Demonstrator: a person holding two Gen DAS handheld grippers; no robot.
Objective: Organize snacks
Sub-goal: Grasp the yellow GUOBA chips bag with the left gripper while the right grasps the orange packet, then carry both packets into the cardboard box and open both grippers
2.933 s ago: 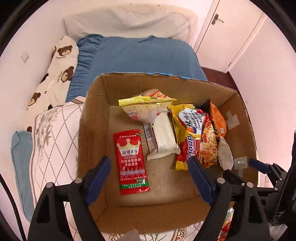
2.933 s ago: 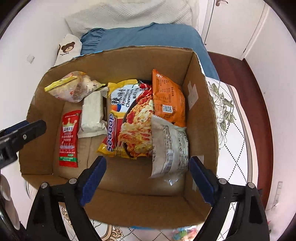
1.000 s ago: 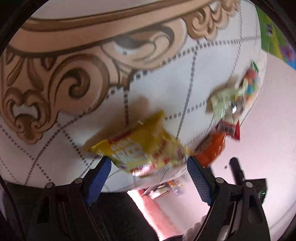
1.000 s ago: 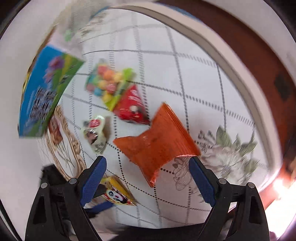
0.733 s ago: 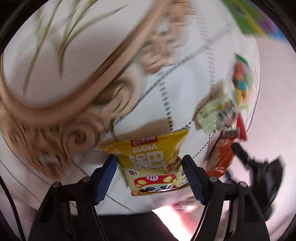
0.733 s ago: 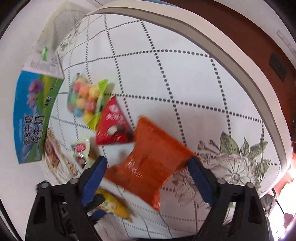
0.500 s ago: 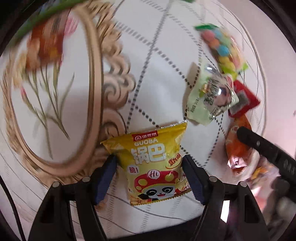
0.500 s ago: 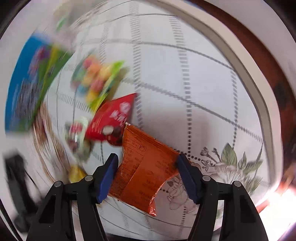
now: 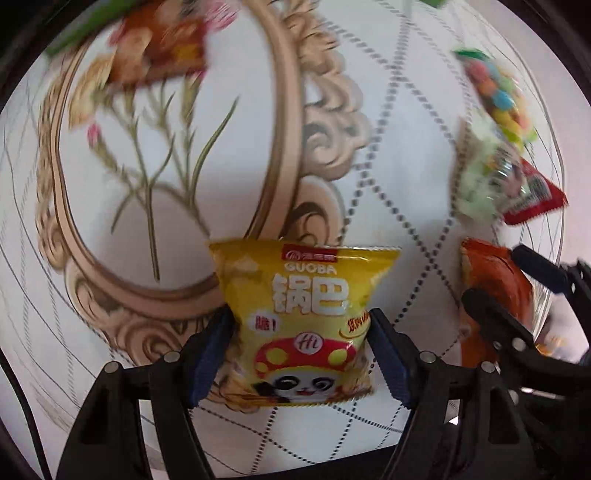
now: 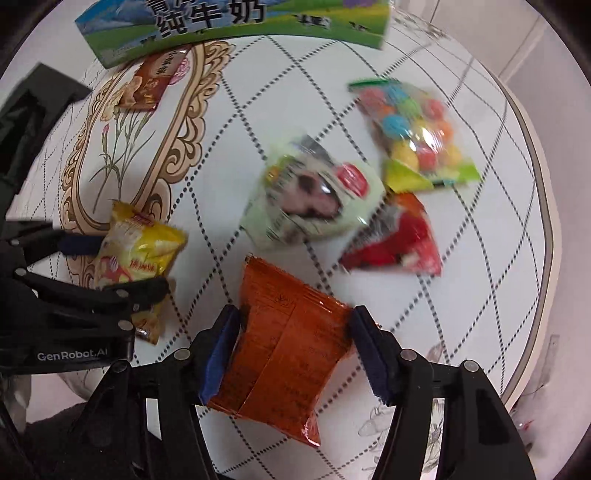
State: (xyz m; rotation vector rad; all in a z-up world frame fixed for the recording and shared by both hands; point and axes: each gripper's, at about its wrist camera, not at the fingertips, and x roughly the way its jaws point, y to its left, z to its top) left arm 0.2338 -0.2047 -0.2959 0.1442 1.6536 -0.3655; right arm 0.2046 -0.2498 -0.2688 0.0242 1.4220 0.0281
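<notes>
Yellow snack packet (image 9: 306, 325) is clamped in the left gripper (image 9: 299, 350), orange packet (image 10: 284, 354) in the right gripper (image 10: 295, 350); pickup is judged done, carrying away is called for next

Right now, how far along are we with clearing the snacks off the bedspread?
Nothing stowed is visible in these views. In hand: left gripper clamps the yellow Guoba bag; right gripper clamps the orange packet. Left on the quilt: candy bag, pale green pack, red packet, brown packet, milk carton.
</notes>
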